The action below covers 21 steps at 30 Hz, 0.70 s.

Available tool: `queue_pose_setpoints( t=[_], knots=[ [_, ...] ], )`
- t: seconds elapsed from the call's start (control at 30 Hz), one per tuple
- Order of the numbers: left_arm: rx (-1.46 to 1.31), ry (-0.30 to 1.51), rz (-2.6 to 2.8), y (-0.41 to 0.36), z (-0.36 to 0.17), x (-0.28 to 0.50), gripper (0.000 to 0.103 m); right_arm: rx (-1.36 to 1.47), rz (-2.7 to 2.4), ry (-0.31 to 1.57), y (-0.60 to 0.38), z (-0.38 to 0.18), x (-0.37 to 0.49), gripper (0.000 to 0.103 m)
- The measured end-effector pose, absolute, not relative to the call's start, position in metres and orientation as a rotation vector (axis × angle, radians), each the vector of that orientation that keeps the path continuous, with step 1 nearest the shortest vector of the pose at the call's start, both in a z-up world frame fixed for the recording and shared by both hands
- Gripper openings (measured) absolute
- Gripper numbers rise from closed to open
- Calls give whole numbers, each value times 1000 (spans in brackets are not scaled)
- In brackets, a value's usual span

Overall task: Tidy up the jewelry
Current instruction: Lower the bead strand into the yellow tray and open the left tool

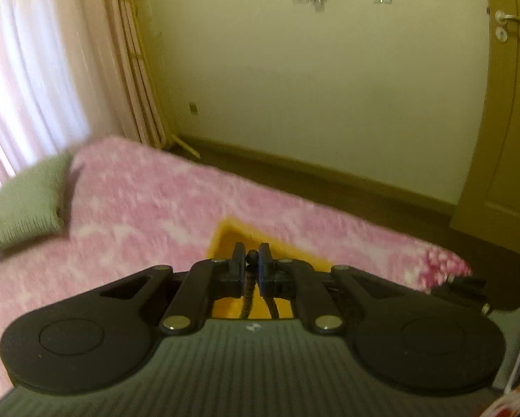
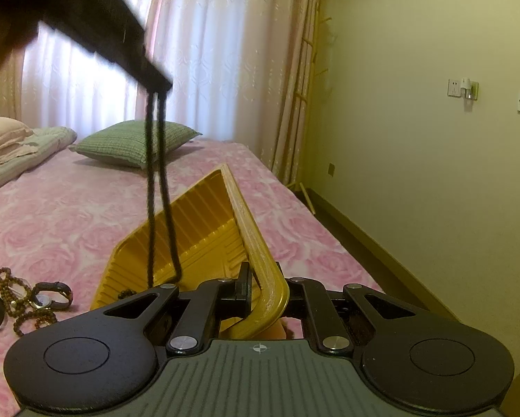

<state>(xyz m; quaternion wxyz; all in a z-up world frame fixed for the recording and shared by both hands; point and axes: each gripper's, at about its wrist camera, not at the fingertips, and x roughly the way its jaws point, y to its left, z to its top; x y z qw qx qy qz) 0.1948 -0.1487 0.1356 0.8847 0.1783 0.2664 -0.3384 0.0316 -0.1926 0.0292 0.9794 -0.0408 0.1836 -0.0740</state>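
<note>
Two strands of the dark beaded necklace [image 2: 157,187] hang from your left gripper [image 1: 251,260], clamped on its beads, into the yellow ribbed plastic tray [image 2: 204,222]. Your right gripper [image 2: 263,295] pinches that tray's rim. Only the right view shows wristwatches [image 2: 48,295] left of the tray.

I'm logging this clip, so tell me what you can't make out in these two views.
- Black beaded necklace: in the left wrist view, its hanging part is hidden behind the left gripper.
- Yellow tray: near corner is covered by the right gripper.
- Watches and brown beads: too small for detail.
</note>
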Motion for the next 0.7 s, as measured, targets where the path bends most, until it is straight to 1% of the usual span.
queue_pose_setpoints(
  t=[0.2, 0.37, 0.5, 0.63, 0.7],
  knots=[
    [362, 610, -693, -151, 115, 204, 9, -80, -153, 375, -194, 28, 32, 9],
    [324, 609, -672, -139, 122, 205, 16, -79, -153, 377, -194, 28, 32, 9],
    [263, 581, -616, -103, 129, 197, 23, -82, -154, 377, -193, 28, 32, 9],
    [200, 568, -507, -50, 125, 184, 36, -81, -154, 377, -193, 28, 33, 9],
    [155, 574, -438, -19, 117, 176, 38, -81, -156, 378, -193, 28, 33, 9]
  ],
)
